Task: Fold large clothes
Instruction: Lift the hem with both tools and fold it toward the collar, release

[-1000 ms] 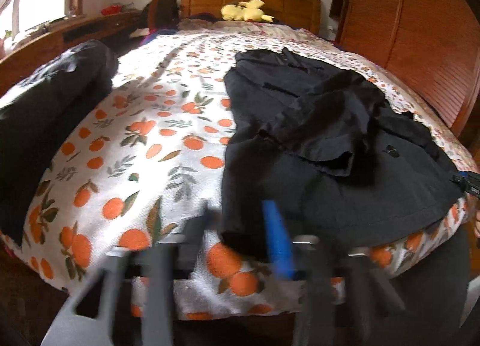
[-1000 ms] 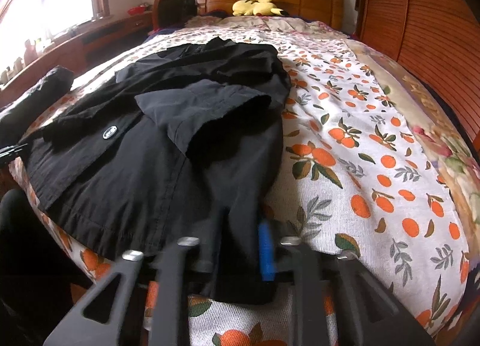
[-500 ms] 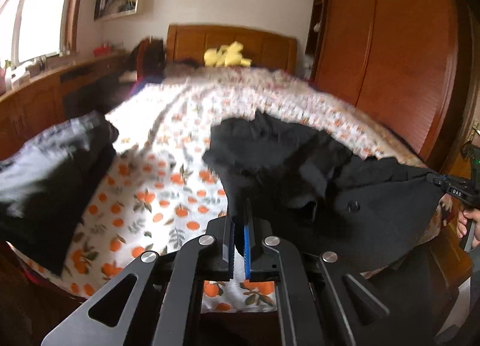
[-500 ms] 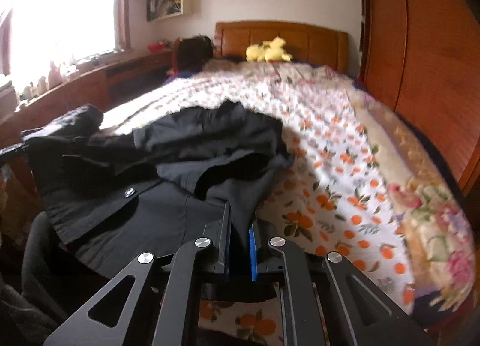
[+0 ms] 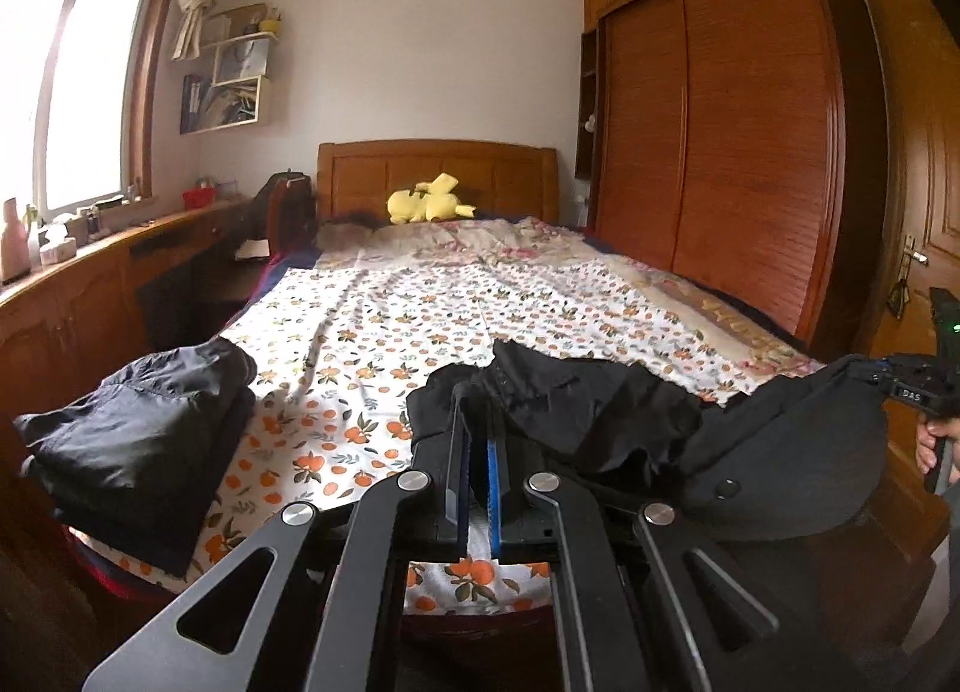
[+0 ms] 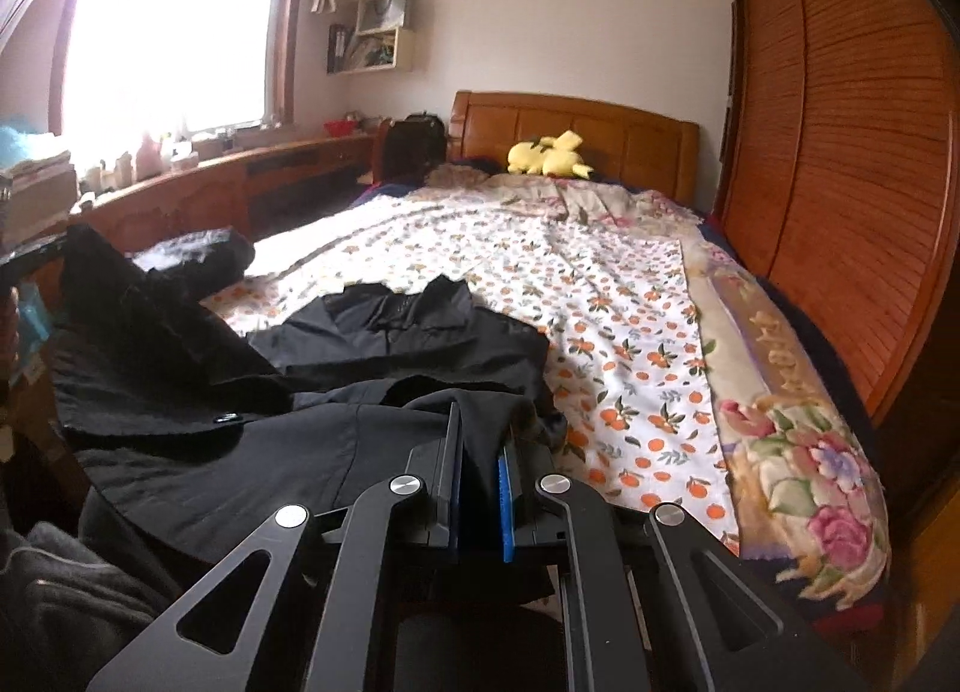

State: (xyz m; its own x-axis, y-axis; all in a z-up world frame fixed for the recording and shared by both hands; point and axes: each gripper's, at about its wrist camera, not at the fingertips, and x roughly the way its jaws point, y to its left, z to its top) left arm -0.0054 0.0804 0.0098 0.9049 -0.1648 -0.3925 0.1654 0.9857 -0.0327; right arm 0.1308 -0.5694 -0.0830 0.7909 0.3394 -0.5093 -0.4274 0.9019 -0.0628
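A large black coat (image 5: 630, 428) lies at the foot of the bed, its hem lifted off the orange-print sheet (image 5: 420, 326). My left gripper (image 5: 477, 440) is shut on the coat's left hem corner. My right gripper (image 6: 480, 440) is shut on the coat's (image 6: 288, 440) right hem corner and also shows at the right edge of the left wrist view (image 5: 912, 386). The collar end (image 6: 396, 308) still rests on the sheet (image 6: 600, 296). The hem hangs stretched between both grippers.
A folded black garment (image 5: 138, 428) sits at the bed's left foot corner, also in the right wrist view (image 6: 198, 254). A yellow plush (image 5: 429, 206) lies by the headboard. A wooden wardrobe (image 5: 720, 152) stands right, a wooden counter (image 5: 90, 296) left.
Both grippers have closed on the coat's hem corners and lifted them up and back from the bed. The coat's lower half has risen off the sheet.
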